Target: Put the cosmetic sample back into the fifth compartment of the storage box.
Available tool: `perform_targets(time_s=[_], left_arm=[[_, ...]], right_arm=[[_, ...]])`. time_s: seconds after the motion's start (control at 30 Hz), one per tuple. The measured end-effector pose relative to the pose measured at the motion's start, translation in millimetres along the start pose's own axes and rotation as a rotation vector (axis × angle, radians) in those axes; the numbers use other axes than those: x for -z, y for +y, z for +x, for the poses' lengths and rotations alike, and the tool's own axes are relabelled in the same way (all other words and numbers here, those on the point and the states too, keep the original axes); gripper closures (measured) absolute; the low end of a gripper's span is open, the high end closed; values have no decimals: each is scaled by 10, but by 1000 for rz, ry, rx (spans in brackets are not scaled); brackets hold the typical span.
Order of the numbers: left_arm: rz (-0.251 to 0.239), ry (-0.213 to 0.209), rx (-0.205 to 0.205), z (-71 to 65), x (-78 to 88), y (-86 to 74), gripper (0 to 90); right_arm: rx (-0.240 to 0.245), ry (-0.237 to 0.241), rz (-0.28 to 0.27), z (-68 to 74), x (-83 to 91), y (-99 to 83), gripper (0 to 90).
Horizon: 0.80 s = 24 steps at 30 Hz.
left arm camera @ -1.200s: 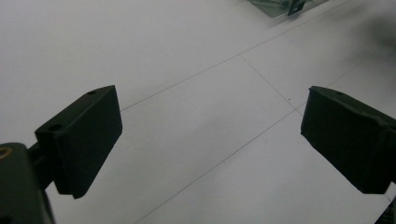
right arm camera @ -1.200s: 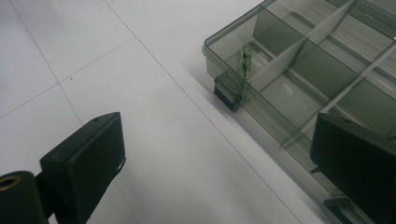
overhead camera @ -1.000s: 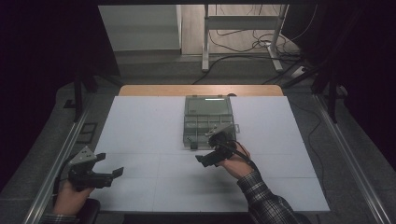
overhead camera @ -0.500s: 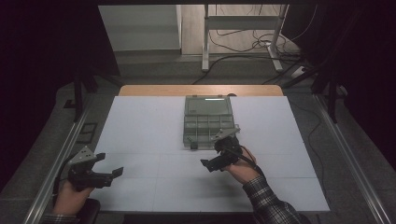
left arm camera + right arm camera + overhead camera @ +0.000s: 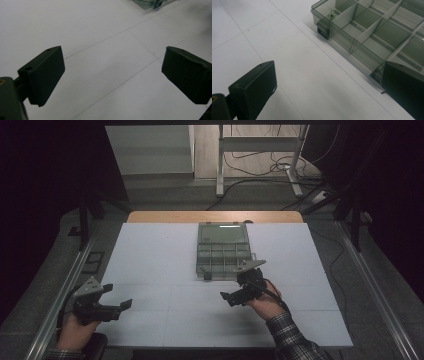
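A clear grey compartment box (image 5: 222, 255) lies at the middle of the white table, its lid (image 5: 223, 233) folded back on the far side. My right gripper (image 5: 229, 298) is just in front of the box's near right corner, open and empty. In the right gripper view, the box (image 5: 372, 32) is ahead and to the right of the spread jaws (image 5: 329, 75), with a black latch (image 5: 323, 29) on its front wall and a small pale item (image 5: 332, 14) in the corner compartment. My left gripper (image 5: 118, 296) hovers at the table's near left, open and empty (image 5: 112, 72).
The white table top (image 5: 165, 265) is marked with thin grid lines. A metal rail (image 5: 65, 295) runs along its left edge and another (image 5: 375, 290) along the right. Behind the table are a desk frame and cables on the floor (image 5: 270, 165).
My right gripper has drawn back from the box toward the near edge and slightly right. The left gripper has stayed where it was.
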State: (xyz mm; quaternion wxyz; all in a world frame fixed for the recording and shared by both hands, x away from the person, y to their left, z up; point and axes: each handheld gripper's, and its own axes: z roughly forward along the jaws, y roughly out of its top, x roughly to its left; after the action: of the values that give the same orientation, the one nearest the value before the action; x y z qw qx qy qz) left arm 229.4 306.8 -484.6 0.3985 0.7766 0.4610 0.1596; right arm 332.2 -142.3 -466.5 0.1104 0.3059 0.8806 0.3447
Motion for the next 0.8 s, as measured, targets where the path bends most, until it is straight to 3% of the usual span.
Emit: perform_targets(time_s=[0.8], left_arm=[[1, 1, 0, -3, -2, 2, 56]], right_arm=[[-32, -52, -41, -58, 282, -256, 5]])
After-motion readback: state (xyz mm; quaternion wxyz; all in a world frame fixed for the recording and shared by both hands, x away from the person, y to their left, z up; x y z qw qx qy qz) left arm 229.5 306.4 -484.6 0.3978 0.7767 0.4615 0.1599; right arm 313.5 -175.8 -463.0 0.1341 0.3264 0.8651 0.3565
